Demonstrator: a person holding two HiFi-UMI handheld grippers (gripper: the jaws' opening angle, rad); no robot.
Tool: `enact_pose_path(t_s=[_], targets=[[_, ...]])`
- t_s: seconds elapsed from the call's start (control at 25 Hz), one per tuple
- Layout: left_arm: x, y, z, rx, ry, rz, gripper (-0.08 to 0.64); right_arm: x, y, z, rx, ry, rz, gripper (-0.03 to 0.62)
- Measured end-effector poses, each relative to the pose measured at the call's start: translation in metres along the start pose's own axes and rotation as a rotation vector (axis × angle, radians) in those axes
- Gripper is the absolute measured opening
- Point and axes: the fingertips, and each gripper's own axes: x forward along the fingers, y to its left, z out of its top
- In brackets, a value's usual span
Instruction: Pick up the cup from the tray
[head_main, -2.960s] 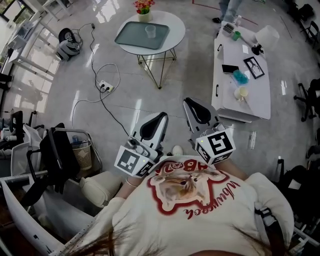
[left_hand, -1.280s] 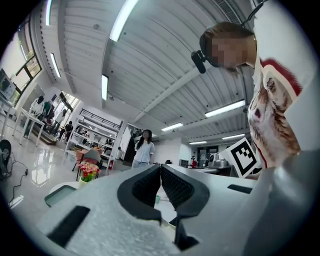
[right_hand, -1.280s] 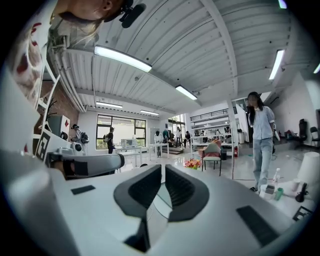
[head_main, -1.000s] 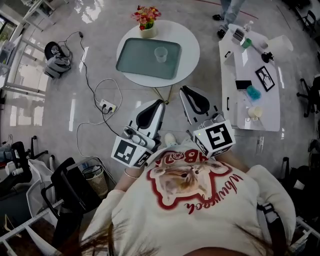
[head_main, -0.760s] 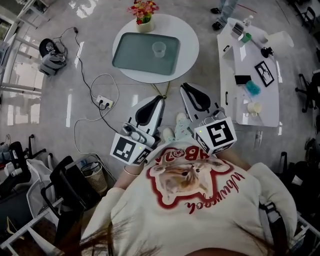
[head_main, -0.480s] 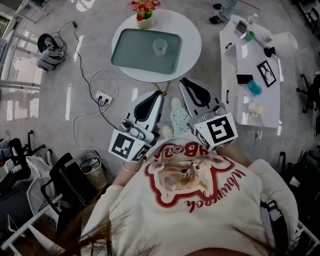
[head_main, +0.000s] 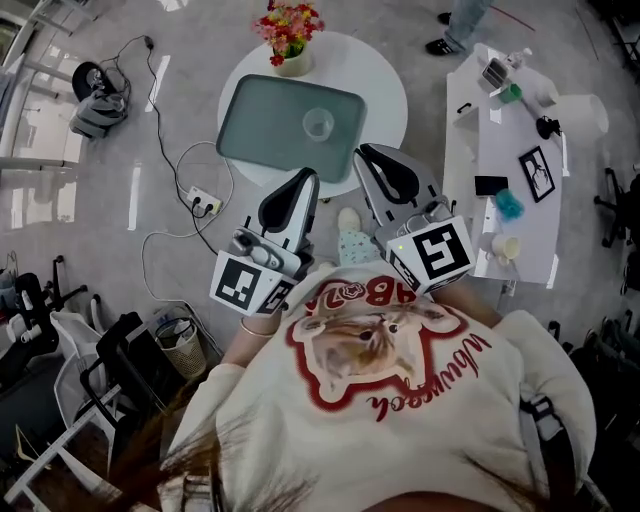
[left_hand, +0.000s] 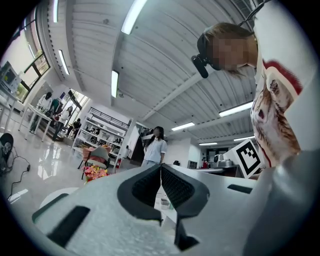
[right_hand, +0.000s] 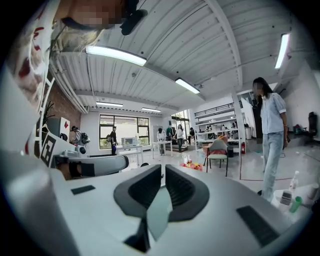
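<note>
- Head view: the person holds both grippers out in front of the chest, side by side and roughly level. Both point away toward a round white table (head_main: 385, 85).
- The left gripper (head_main: 303, 182) and right gripper (head_main: 366, 158) have their marker cubes (head_main: 435, 255) nearest the body. From above, their tips appear over the table's near rim.
- The cup (head_main: 318, 124), clear and upright, stands on the right part of the grey-green tray (head_main: 255, 130). It is beyond both tips and touched by neither. The tray lies flat on the round table, with a flower pot (head_main: 288, 35) at the far rim.
- A long white table (head_main: 500, 140) with small items stands to the right. A power strip (head_main: 203, 203) lies on the floor to the left.
- Left gripper view: the dark pads (left_hand: 147, 187) meet at the tip with nothing between them, so this claw is closed and empty. The flowers (left_hand: 95, 172) show low on the left and a standing person (left_hand: 155, 147) is far off.
- Right gripper view: the jaws are drawn together to a thin slit, clamping nothing. The left gripper (right_hand: 92, 165) shows alongside at left, and another person (right_hand: 272, 135) stands at right.
</note>
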Motion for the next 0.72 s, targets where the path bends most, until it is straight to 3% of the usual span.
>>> enact_pose_path(t_s=[0.4, 0.72], targets=[[0.056, 0.038, 0.012, 0.033, -0.036, 0.06, 0.015, 0.047, -0.04, 0.012, -0.004, -0.023, 0.104, 0.043], [0.051, 0.064, 0.007, 0.016, -0.004, 0.076, 0.014, 0.068, -0.046, 0.007, 0.0, -0.011, 0.074, 0.043]])
